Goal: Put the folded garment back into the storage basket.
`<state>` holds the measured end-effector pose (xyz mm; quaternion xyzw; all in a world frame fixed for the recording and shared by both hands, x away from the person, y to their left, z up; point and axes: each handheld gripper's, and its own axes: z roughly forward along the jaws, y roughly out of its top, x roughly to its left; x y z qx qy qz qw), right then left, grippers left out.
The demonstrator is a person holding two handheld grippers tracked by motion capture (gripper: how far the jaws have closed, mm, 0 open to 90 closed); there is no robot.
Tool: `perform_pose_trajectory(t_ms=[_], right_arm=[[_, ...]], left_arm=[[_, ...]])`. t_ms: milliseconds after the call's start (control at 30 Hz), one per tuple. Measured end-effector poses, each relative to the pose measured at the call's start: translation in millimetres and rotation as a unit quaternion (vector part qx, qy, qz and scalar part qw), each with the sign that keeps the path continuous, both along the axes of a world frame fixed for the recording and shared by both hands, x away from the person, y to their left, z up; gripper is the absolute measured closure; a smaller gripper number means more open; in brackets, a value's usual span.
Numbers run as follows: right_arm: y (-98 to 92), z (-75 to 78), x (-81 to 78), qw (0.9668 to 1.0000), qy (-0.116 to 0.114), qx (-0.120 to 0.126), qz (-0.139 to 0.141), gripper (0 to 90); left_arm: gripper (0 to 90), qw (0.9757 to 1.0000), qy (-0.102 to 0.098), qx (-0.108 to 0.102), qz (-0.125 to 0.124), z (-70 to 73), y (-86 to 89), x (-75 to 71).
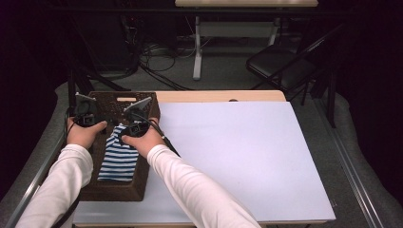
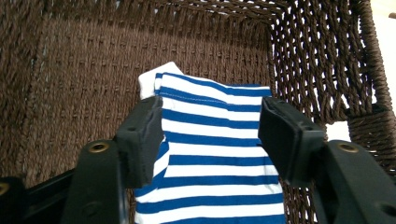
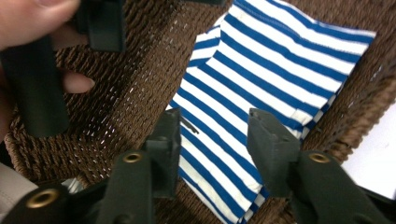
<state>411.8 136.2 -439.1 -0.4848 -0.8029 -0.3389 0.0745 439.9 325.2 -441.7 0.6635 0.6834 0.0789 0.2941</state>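
Over the wicker basket (image 1: pixel 142 187) on the surface, we're hovering w/ left hand-held gripper (image 2: pixel 210 130) & right hand-held gripper (image 3: pixel 215 140) both part-open, gripping nothing, folded striped cloth (image 1: pixel 119 159) lying flat inside so it's stowed neatly.

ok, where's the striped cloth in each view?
High view: striped cloth lies left of centre, in the brown wicker basket, between the two hands.
Left gripper view: bottom centre, between the black jaws.
Right gripper view: centre to top right.
Shared landmark: the basket's woven wall.
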Motion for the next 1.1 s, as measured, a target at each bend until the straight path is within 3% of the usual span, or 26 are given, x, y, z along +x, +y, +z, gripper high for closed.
perform_pose_trajectory(t_ms=[400, 567, 700, 833, 1100], right_arm=[[0.2, 6.3, -5.6, 0.9983, -0.052, -0.002, 0.026, 43.5], [0.0, 11.8, -8.9, 0.995, -0.086, -0.015, 0.049, 39.6], [-1.9, 17.0, -10.8, 0.9933, -0.097, -0.017, 0.06, 40.1], [-5.2, 22.1, -12.2, 0.9915, -0.104, -0.023, 0.074, 44.5], [-11.4, 29.3, -13.2, 0.9927, -0.082, -0.012, 0.088, 53.1]], left_arm=[[37.0, 0.9997, -0.011, 0.014, -0.018, 3.2, -14.7, 1.3], [36.8, 0.9991, -0.019, 0.024, -0.029, 6.0, -21.3, 0.5], [37.9, 0.9988, -0.023, 0.026, -0.034, 7.2, -25.5, 0.1], [39.4, 0.9985, -0.026, 0.025, -0.04, 10.4, -27.8, -0.5], [41.5, 0.9974, -0.033, 0.035, -0.054, 14.7, -37.7, -1.3]])
